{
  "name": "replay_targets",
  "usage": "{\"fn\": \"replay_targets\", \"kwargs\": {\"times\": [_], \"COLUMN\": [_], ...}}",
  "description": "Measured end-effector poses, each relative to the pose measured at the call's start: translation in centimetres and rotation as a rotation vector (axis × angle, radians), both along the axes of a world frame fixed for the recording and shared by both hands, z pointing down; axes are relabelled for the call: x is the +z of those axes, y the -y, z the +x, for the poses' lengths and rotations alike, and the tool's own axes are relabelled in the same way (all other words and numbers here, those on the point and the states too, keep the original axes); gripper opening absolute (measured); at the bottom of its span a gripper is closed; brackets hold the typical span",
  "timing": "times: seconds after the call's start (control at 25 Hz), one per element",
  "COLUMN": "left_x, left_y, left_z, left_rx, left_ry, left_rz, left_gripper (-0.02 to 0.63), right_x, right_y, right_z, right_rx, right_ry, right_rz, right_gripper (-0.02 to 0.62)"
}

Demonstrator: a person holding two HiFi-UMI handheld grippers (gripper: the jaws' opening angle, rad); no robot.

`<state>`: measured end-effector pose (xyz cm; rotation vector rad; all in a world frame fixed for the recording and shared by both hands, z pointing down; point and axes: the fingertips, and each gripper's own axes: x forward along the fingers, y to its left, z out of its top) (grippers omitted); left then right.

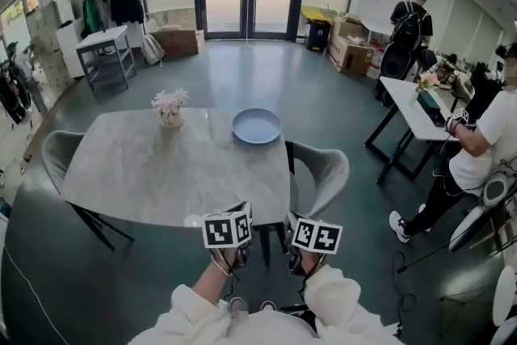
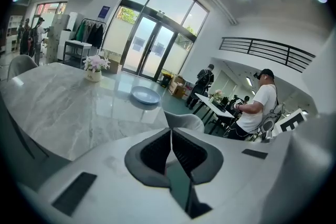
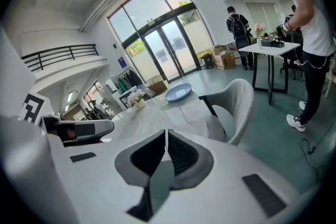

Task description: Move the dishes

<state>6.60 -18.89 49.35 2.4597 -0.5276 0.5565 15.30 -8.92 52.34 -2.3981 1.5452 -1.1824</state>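
Lying across the table (image 1: pixel 153 174), well beyond both closed jaws: blue plate (image 1: pixel 257 126).

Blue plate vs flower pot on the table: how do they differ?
The blue plate is wide, flat and empty; the flower pot is narrow, upright and holds pale pink flowers. The blue plate lies near the table's far right corner; the flower pot stands to its left. Both rest on the marble table, apart.

Flower pot (image 1: pixel 170 112) on marble table (image 1: pixel 153 174), grey chair (image 1: pixel 325 172) alongside
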Motion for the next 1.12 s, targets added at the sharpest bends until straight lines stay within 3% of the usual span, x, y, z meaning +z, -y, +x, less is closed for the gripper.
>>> {"fn": "replay_targets", "kwargs": {"times": [0.16, 1.12], "left_x": [0.6, 0.8], "left_y": [-0.8, -0.8], "left_z": [-0.4, -1.9], "left_rx": [0.000, -0.021], "left_ry": [0.011, 0.031], "left_rz": [0.001, 0.002], "left_gripper": [0.015, 0.015], "right_x": [0.0, 0.5], "right_y": [-0.6, 0.0], "right_z": [-0.5, -1.3], "right_rx": [-0.017, -0.052], "right_ry": [-0.051, -0.006], "right_rz": [-0.022, -0.014], "right_gripper": [0.057, 0.057]}}
